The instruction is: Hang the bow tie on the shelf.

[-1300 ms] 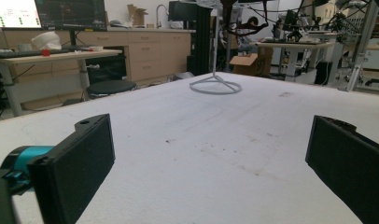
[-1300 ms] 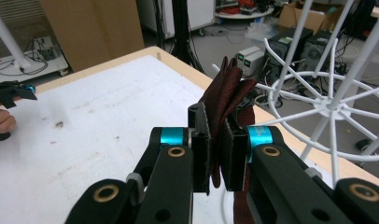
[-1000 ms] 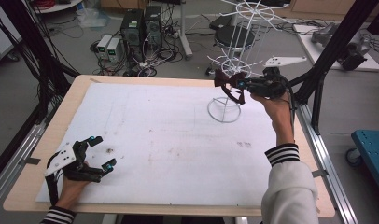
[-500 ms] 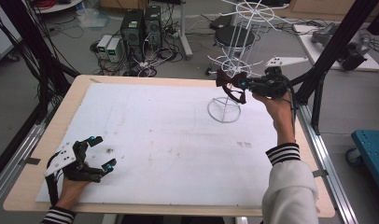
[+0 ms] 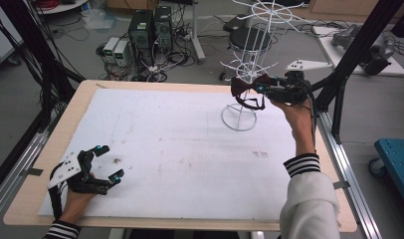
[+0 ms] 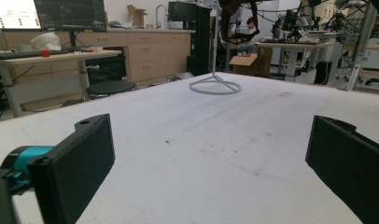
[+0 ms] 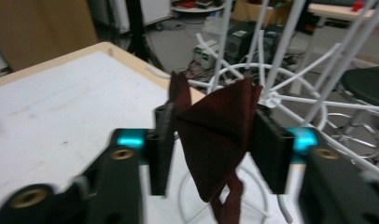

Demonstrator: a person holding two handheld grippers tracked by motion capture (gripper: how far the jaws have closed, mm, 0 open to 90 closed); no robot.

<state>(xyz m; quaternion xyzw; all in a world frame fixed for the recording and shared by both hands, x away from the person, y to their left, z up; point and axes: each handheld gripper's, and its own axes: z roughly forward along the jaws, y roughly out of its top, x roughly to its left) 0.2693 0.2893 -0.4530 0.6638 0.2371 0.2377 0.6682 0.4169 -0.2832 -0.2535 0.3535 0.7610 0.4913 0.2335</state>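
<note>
A dark red bow tie [image 5: 249, 85] hangs between the pads of my right gripper [image 5: 258, 89], up against the lower tier of a white wire rack [image 5: 250, 64]. In the right gripper view the bow tie [image 7: 220, 135] lies against the left pad and barely reaches the right one. The jaws of my right gripper [image 7: 215, 144] have just been opening and stand apart around the fabric. Its strap dangles below. My left gripper [image 5: 110, 162] rests open on the white table cover at the near left, nothing between its pads [image 6: 75, 163].
The rack's ring base [image 5: 239, 118] stands on the white cover [image 5: 180, 149] at the far right, also visible ahead as the rack base [image 6: 214, 87]. Black frame posts [image 5: 349, 59] rise at the table's right edge. Computers and cables lie on the floor behind.
Both hands have stayed where they were. The bow tie at the right gripper's tips looks slightly fuller than in the earlier frames.
</note>
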